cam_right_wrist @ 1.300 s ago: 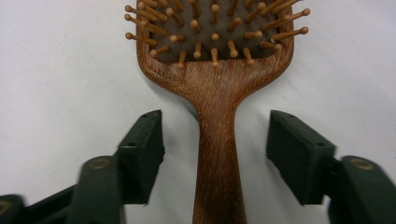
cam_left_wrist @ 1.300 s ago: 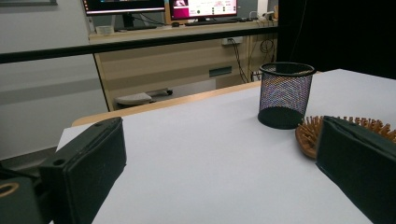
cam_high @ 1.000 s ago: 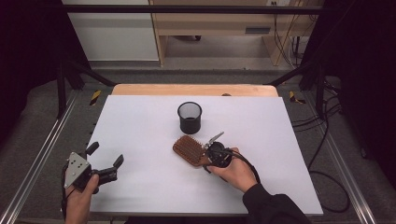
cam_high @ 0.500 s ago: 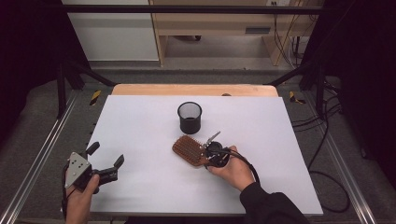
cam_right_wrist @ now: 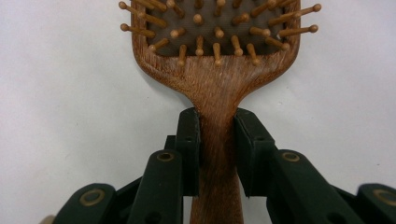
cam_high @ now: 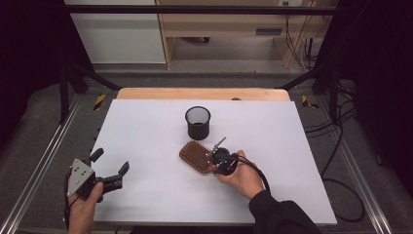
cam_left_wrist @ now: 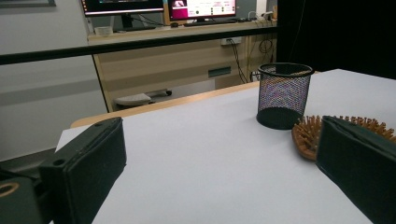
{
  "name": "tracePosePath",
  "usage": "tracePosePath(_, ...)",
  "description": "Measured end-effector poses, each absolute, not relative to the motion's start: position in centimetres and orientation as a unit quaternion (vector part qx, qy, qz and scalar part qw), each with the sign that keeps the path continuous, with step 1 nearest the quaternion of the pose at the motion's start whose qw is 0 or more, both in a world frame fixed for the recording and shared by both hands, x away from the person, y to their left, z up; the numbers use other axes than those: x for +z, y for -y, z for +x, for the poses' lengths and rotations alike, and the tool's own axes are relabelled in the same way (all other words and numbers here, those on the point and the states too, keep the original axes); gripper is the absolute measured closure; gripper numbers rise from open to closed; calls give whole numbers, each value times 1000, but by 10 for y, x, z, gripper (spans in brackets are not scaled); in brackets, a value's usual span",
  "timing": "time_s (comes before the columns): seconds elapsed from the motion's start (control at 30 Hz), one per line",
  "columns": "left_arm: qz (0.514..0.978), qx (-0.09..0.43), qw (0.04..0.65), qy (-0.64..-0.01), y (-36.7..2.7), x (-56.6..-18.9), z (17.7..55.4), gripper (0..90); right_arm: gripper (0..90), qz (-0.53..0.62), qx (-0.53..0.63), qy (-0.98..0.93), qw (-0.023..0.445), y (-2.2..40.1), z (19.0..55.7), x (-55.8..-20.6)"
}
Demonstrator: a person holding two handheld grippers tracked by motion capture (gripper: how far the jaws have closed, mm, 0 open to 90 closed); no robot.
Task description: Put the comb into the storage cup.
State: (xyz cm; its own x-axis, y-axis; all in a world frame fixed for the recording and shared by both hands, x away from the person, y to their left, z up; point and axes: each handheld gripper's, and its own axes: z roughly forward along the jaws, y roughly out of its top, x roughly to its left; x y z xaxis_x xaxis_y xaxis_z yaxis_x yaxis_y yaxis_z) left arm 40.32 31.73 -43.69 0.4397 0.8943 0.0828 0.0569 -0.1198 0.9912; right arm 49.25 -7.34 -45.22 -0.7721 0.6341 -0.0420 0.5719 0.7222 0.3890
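A wooden paddle hairbrush (cam_high: 195, 156) lies bristles up on the white table (cam_high: 146, 131), just in front of a black mesh cup (cam_high: 198, 122). My right gripper (cam_high: 214, 157) is shut on the brush's handle (cam_right_wrist: 217, 135); both jaws press its sides just below the head. My left gripper (cam_high: 109, 168) stands open near the table's front left corner, nothing between its fingers (cam_left_wrist: 88, 158). From the left gripper view the mesh cup (cam_left_wrist: 284, 95) and the brush head (cam_left_wrist: 310, 133) sit ahead to the right.
A wooden strip (cam_high: 202, 94) runs along the table's far edge. Metal rails (cam_high: 39, 170) flank both sides. Cables (cam_high: 341, 146) trail on the floor at right. A cabinet and desk with monitors (cam_left_wrist: 159, 7) stand beyond the table.
The right hand and gripper have shifted slightly forward-left along the brush handle. The left gripper has stayed where it was, open.
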Motion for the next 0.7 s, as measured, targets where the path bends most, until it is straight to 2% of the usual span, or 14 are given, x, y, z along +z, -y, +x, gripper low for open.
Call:
tracePosePath(0.5, 638, 372, 562, -372, -312, -431, 399, 19, 728, 324, 270, -897, 131, 104, 467, -441)
tracePosePath(0.7, 636, 352, 576, -373, -295, -423, 403, 19, 729, 333, 321, -875, 142, 114, 461, -437)
